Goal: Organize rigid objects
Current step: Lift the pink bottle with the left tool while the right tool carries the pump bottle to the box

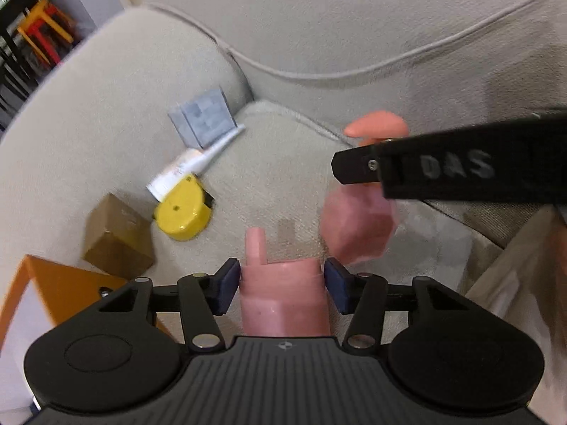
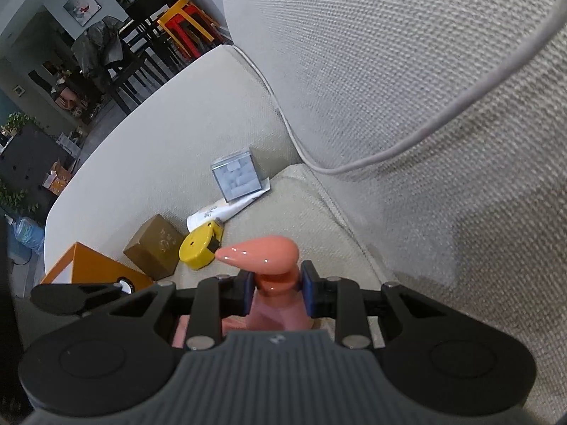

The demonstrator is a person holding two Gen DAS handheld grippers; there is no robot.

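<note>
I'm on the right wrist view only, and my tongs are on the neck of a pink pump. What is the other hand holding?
Observer: The left tongs are closed around a second pink container, which has a thin spout sticking up.
Operator: And what's under my pump head? It's hidden from here.
Observer: From the left view, your pump bottle has a wide, faceted pink body. It hangs below the right tongs, blurred, just to the right of the second container.
</note>
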